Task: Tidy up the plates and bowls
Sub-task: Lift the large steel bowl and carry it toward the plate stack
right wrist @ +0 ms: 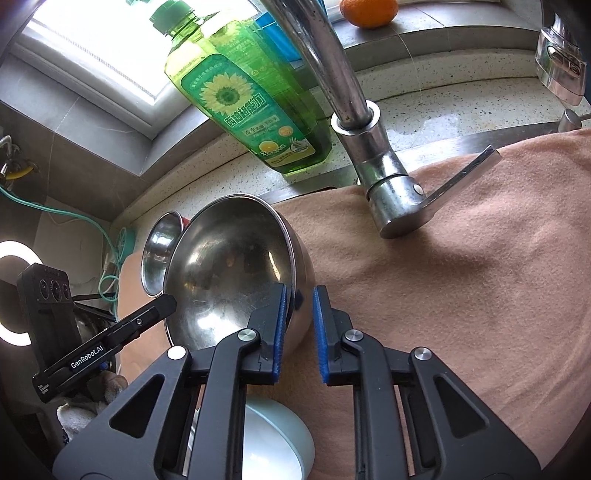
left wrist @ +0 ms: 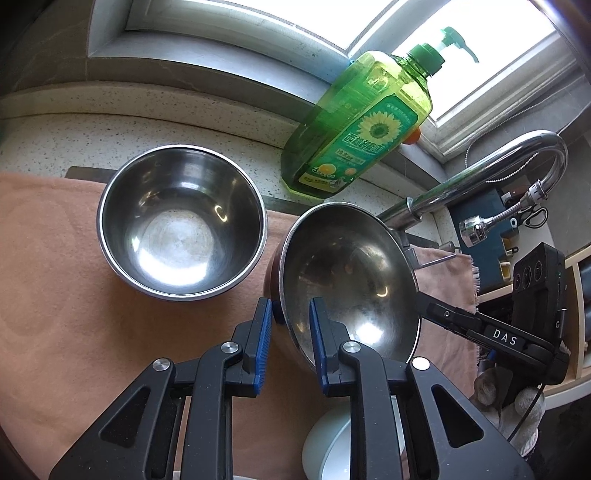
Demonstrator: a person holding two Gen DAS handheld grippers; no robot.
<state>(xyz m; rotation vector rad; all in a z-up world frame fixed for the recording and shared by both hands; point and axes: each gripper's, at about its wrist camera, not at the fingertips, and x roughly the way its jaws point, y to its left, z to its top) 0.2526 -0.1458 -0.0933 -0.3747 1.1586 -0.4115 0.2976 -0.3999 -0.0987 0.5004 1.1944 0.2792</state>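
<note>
A tilted steel bowl (left wrist: 351, 273) is held between both grippers above a pink towel (left wrist: 74, 314). My left gripper (left wrist: 291, 317) straddles its near-left rim, pads close on it. My right gripper (right wrist: 299, 306) straddles the opposite rim of the same bowl (right wrist: 229, 273); it also shows in the left wrist view (left wrist: 436, 310). A second steel bowl (left wrist: 183, 221) stands upright on the towel to the left; its edge shows in the right wrist view (right wrist: 162, 251). A pale blue bowl (right wrist: 273, 446) sits below the grippers.
A green dish soap bottle (left wrist: 354, 122) stands on the speckled counter by the window. A chrome faucet (right wrist: 373, 147) with its lever rises at the right. An orange (right wrist: 369, 11) lies on the sill. A spray head (left wrist: 476, 225) hangs over the sink.
</note>
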